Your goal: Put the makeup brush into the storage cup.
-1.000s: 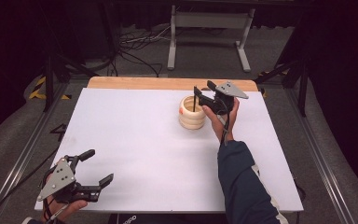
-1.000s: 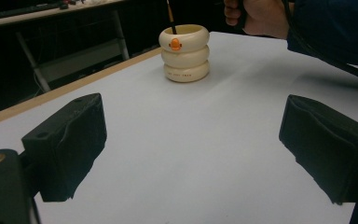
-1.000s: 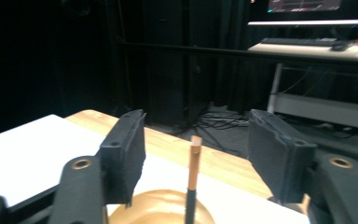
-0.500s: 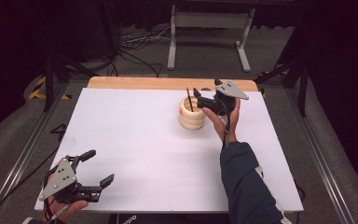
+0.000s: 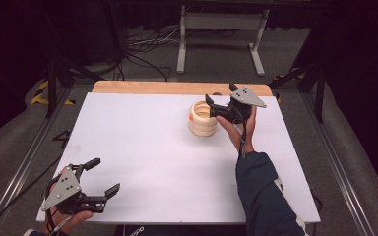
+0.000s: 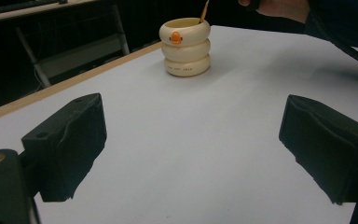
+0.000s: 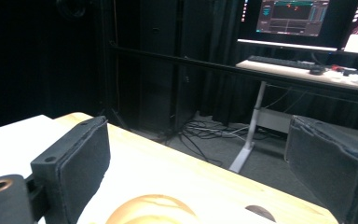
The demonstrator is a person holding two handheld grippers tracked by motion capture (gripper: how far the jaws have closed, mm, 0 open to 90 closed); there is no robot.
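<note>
Cream ringed cup (image 5: 203,119) sits on table (image 5: 142,147) w/ right gripper (image 5: 215,106) spread above it; left gripper (image 5: 101,176) spread near front edge.

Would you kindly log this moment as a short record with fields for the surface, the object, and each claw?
surface: white table with a wooden far edge
object: cream ringed holder, upright, orange spot on its side, a thin stick inside
left claw: open, near corner of the table, holding nothing
right claw: open, above the holder's rim
</note>
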